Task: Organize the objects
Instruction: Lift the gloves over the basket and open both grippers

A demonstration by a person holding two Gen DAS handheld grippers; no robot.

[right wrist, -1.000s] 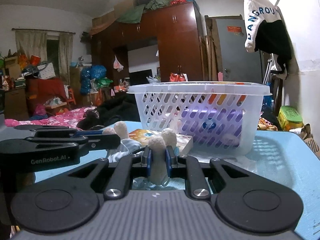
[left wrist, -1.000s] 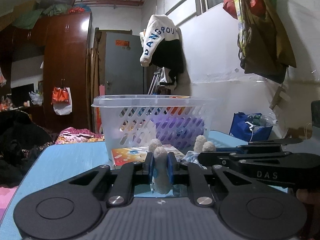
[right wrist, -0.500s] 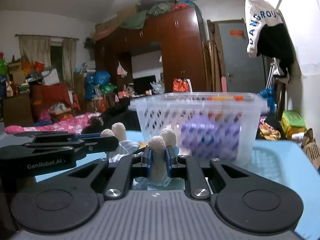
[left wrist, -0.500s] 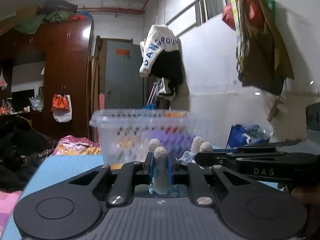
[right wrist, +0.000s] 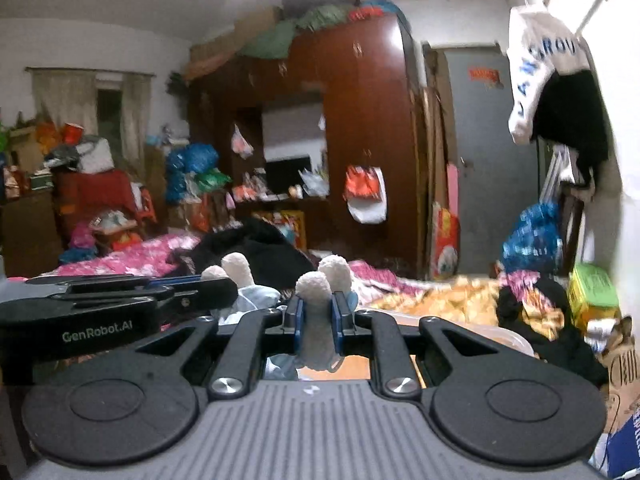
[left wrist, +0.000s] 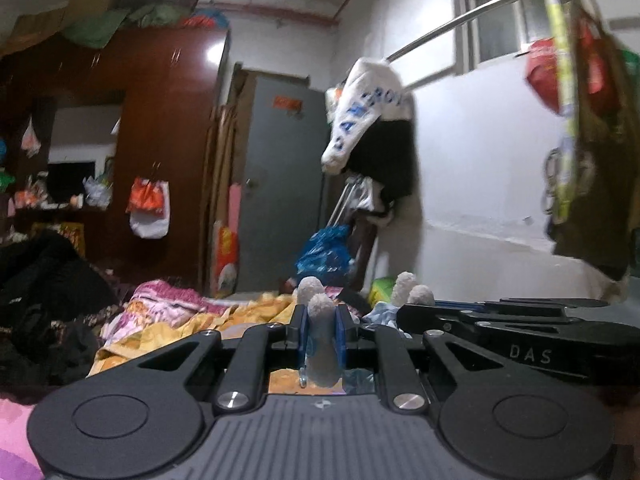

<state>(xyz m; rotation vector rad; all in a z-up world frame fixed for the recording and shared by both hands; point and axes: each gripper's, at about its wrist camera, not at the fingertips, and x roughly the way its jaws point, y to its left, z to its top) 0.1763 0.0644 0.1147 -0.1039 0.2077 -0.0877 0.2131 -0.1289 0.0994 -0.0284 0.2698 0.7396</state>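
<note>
Left claw (left wrist: 321, 334) closed on a plush limb, right claw (right wrist: 317, 322) likewise, side by side, level

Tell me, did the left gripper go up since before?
Yes. The left gripper, shut on the plush toy, rose: the basket once in front is gone from view, and the grey door sits lower.

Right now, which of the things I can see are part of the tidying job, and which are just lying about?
Part of the job:
- plush toy, gripped by both
- left hand-held gripper
- right hand-held gripper
- clear basket rim below

Lying about:
- wardrobe
- hanging sweatshirt
- grey door
- bedding
</note>
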